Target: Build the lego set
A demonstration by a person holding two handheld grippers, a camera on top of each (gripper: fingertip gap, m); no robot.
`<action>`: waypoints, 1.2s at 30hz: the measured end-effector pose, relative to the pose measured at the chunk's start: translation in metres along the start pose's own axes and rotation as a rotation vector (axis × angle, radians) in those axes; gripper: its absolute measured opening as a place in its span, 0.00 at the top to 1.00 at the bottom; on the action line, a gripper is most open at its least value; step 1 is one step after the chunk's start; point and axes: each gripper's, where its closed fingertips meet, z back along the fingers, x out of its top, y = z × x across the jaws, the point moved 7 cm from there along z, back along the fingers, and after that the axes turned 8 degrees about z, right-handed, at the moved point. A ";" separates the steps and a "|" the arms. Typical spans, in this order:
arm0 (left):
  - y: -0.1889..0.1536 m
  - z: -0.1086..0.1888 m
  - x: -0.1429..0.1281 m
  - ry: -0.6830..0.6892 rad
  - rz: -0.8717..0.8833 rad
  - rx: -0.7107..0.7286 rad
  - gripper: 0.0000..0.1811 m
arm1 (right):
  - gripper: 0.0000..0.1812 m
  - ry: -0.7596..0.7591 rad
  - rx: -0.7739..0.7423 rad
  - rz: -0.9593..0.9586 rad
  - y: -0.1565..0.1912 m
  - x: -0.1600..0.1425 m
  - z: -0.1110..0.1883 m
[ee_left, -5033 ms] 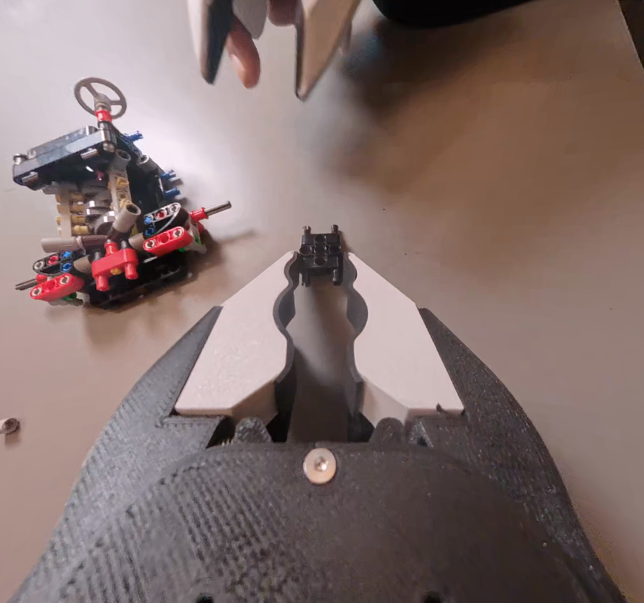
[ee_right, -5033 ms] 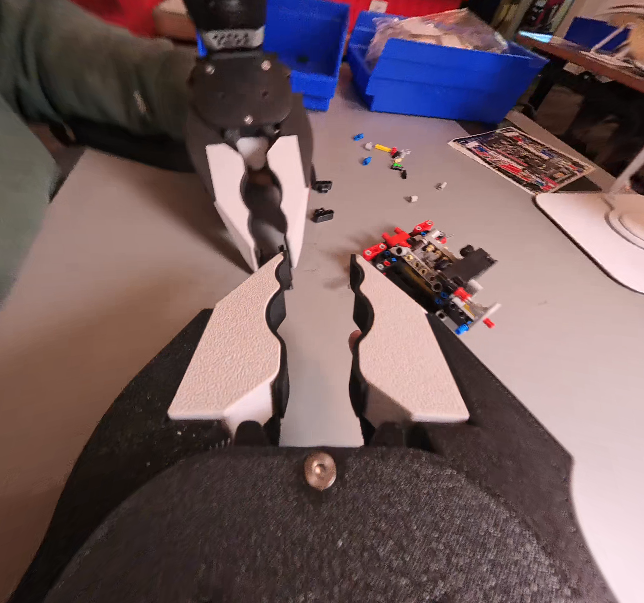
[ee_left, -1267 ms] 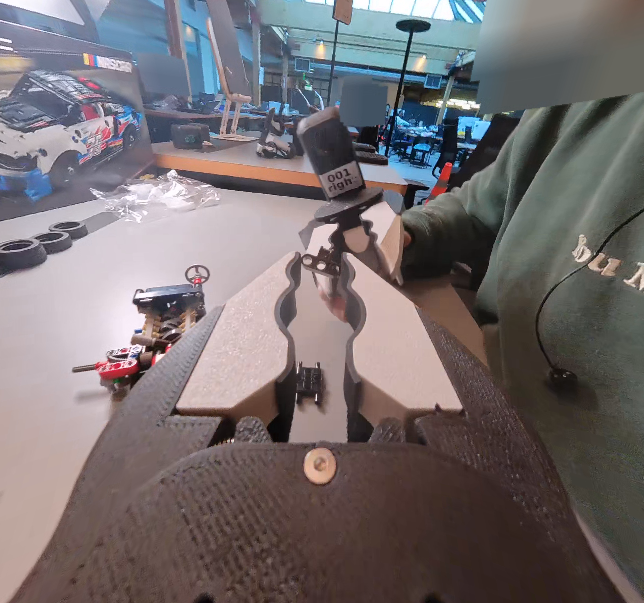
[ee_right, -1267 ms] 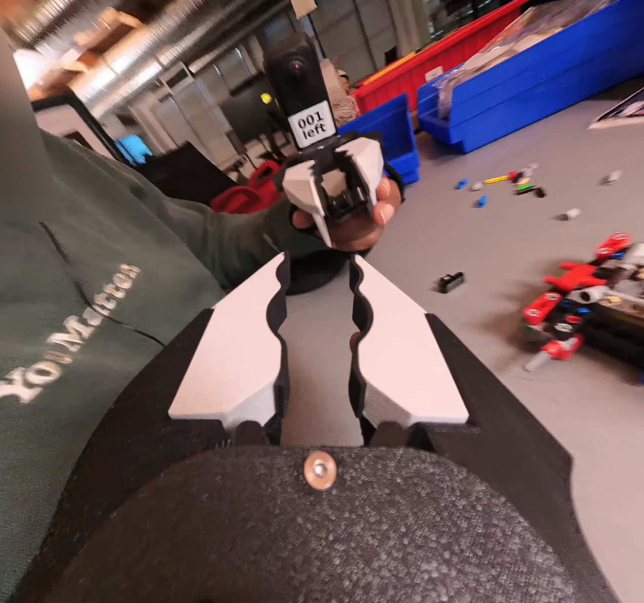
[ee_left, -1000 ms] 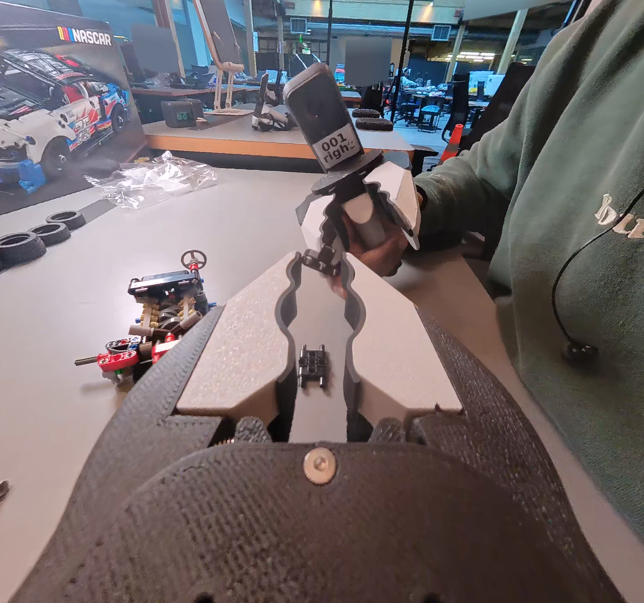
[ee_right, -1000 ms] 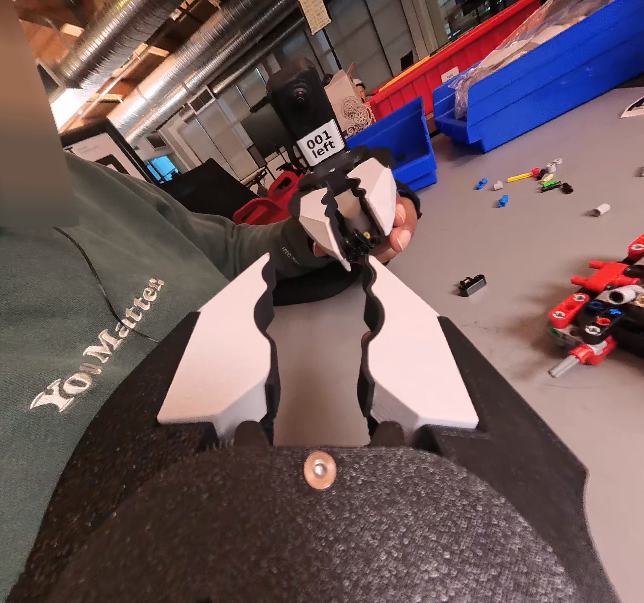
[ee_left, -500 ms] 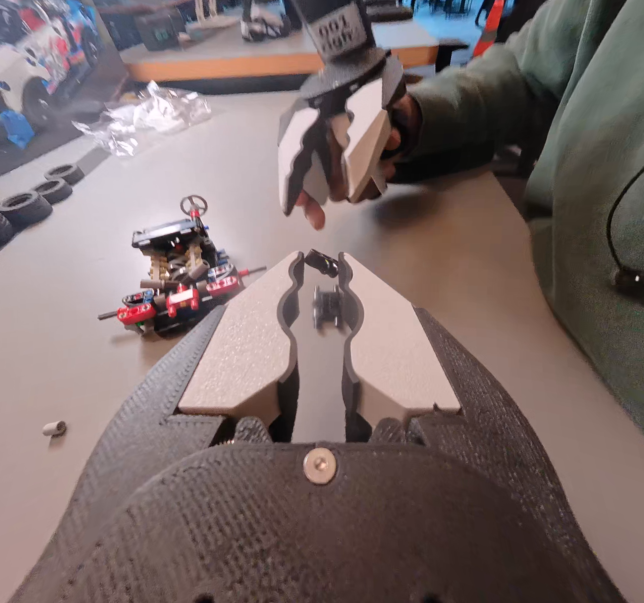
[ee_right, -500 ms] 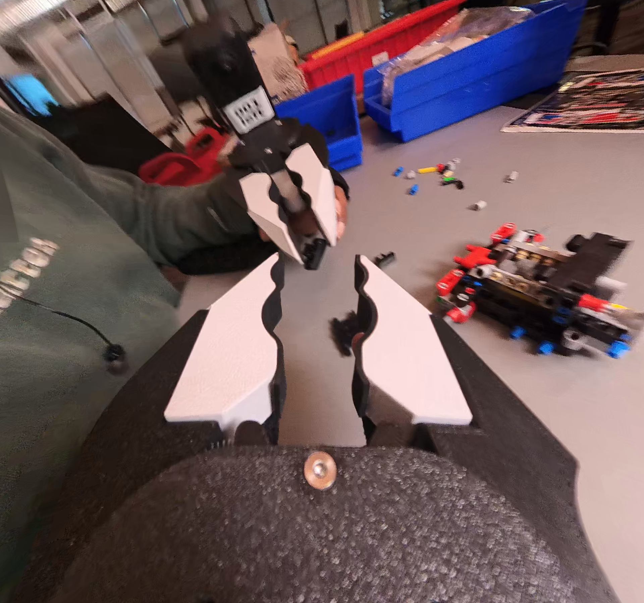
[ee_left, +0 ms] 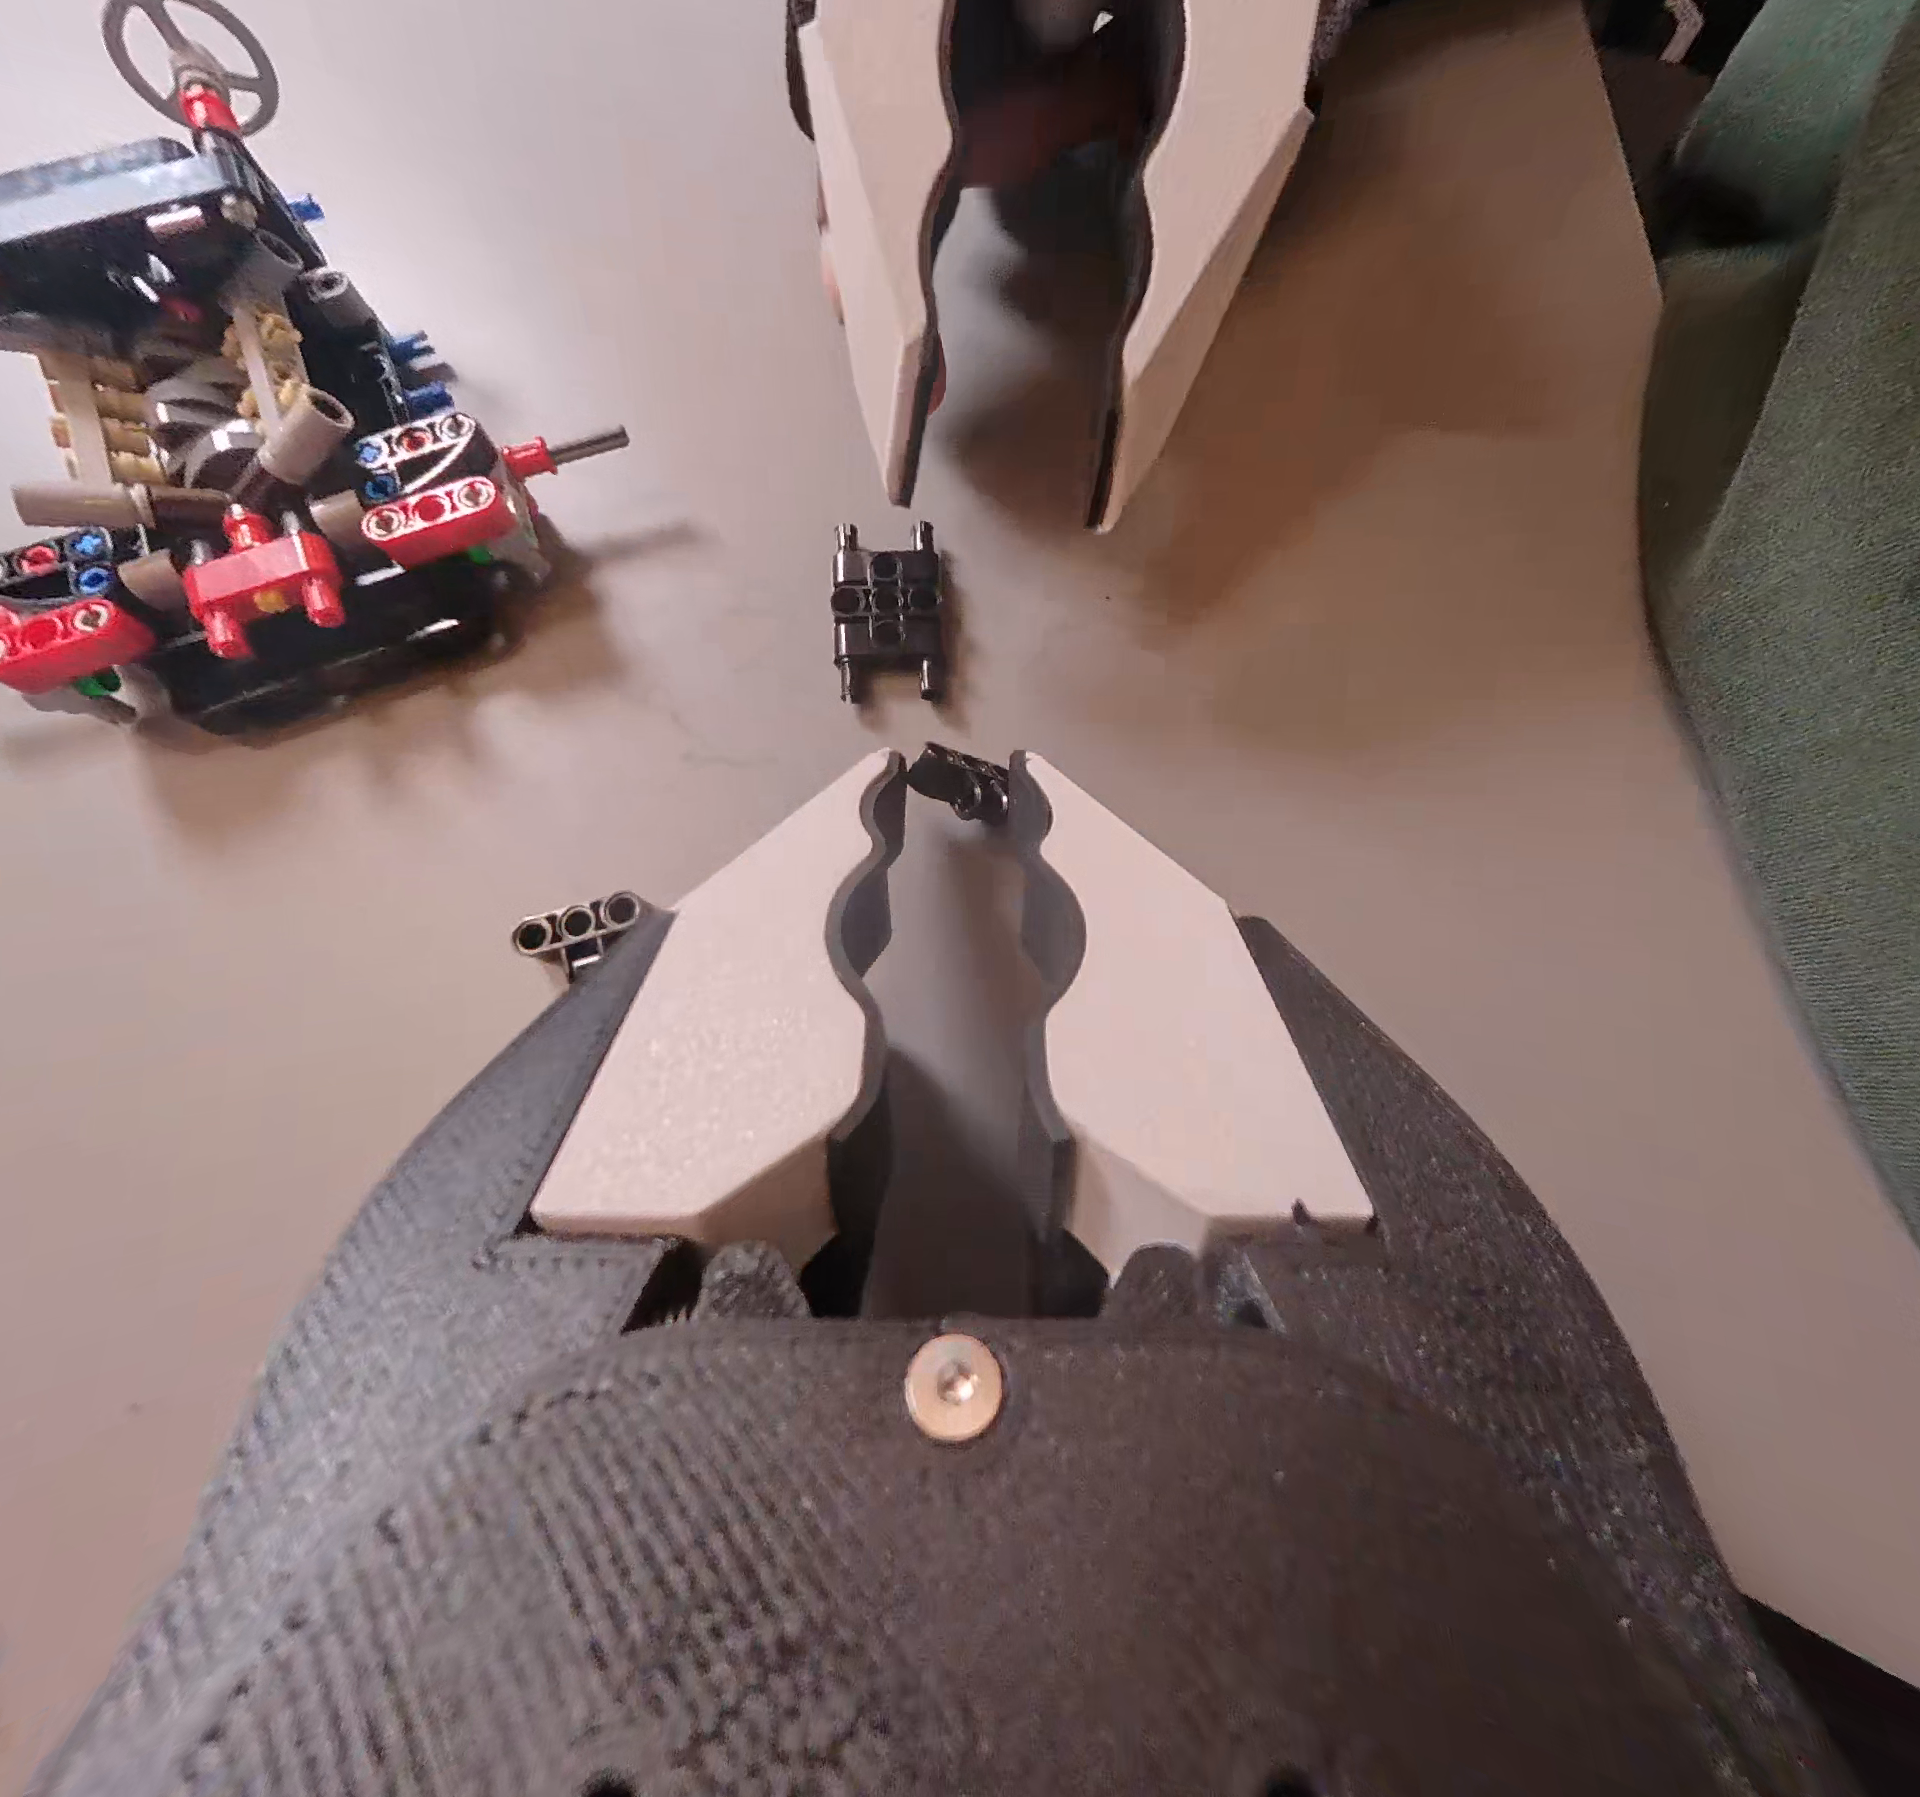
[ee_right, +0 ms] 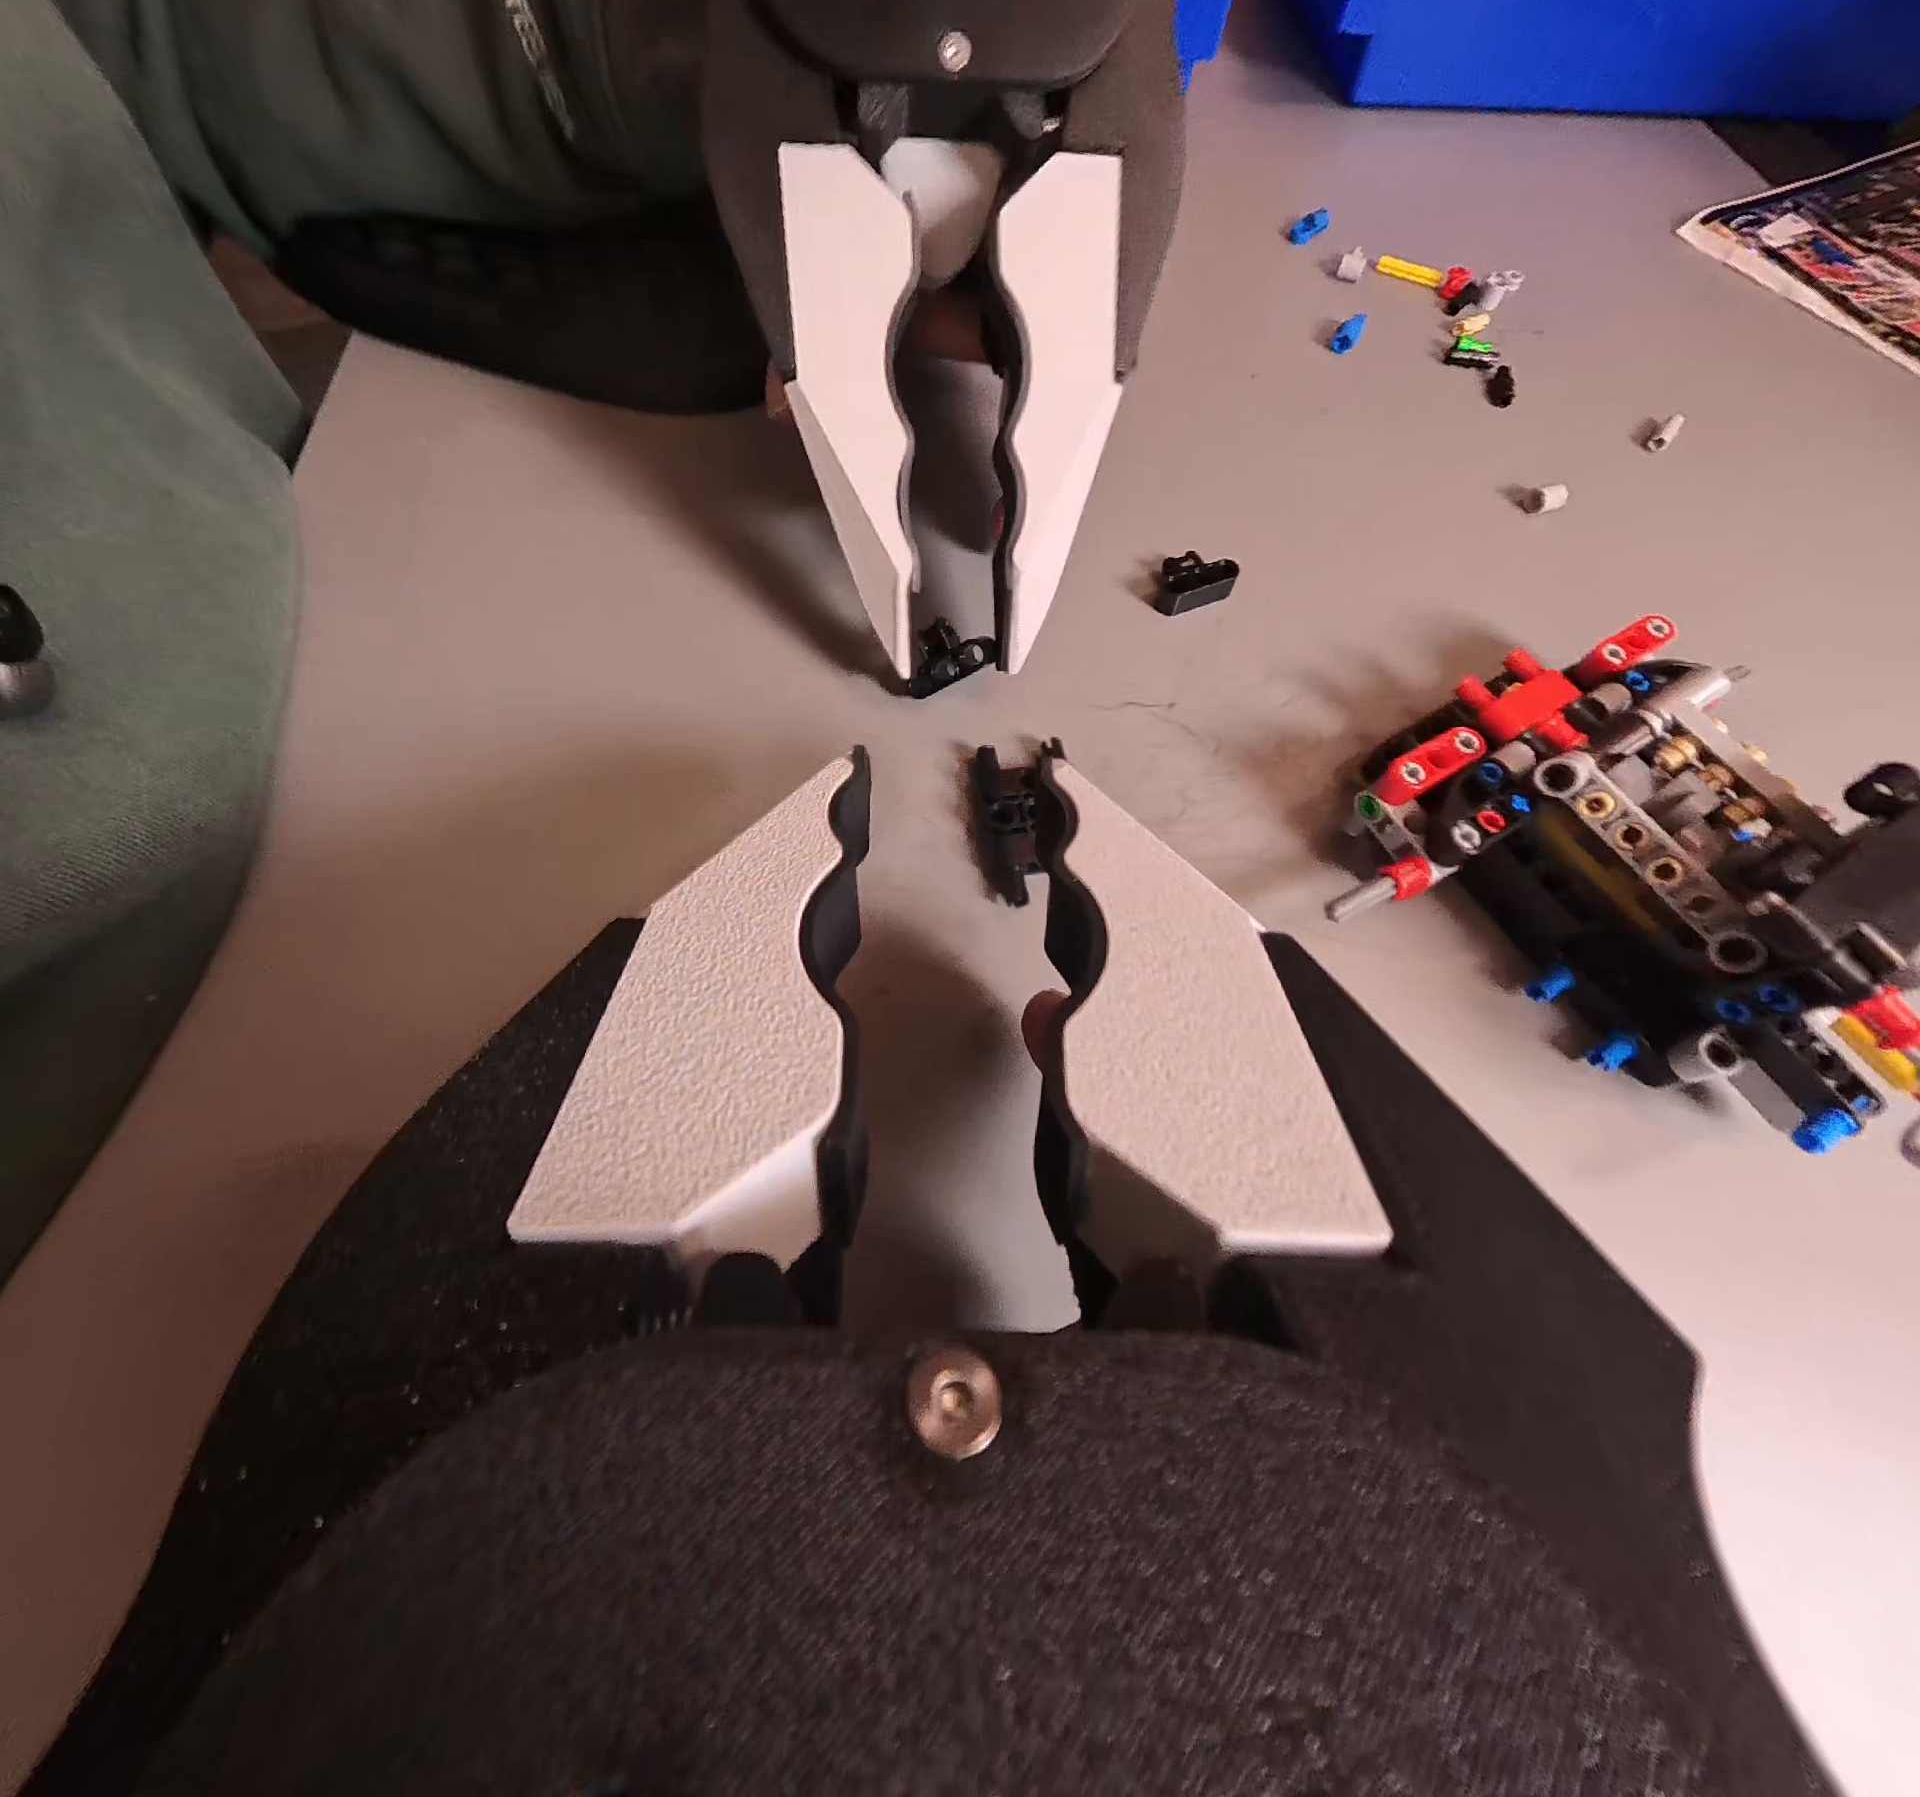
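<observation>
**Both grippers down at the table; connector block lies between them**

Left hand-held gripper (ee_left: pixel 956 771): its white fingers are clamped on a small black pin connector (ee_left: pixel 961 783), pinched at the very tips and sitting askew. Half a second ago this gripper was raised and looking across the room; it now points down at the grey tabletop (ee_left: pixel 1299 708).

Right hand-held gripper (ee_right: pixel 956 760): released, jaws apart, nothing between them. It has come down from mid-air, and its tips now flank the black square connector block with four protruding pins (ee_left: pixel 886 609). From the right wrist view that block (ee_right: pixel 1006 817) lies flat on the table, close against the inner face of the right-side finger, whether touching cannot be told.

The partly built red, black and grey car chassis with a grey steering wheel (ee_left: pixel 239 459) stands well apart to one side, untouched. A short black three-hole beam (ee_left: pixel 575 921) lies just beside the left gripper's body. Loose small coloured pieces (ee_right: pixel 1455 313) are scattered farther off.

Assessment: the mid-air joining of the two black parts looks abandoned. The block must likely be re-gripped before mating. The skewed pin connector risks slipping when pressed
</observation>
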 end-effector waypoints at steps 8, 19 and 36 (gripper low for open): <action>0.008 -0.010 0.007 0.049 0.177 -0.018 0.88 | 0.86 0.087 0.009 0.179 0.006 0.004 -0.019; 0.000 -0.003 0.004 0.009 0.036 -0.036 0.77 | 0.88 0.174 -0.014 0.259 -0.004 0.000 -0.010; -0.008 -0.010 -0.001 0.037 -0.045 -0.059 0.85 | 0.80 0.324 0.211 0.232 -0.025 -0.010 -0.013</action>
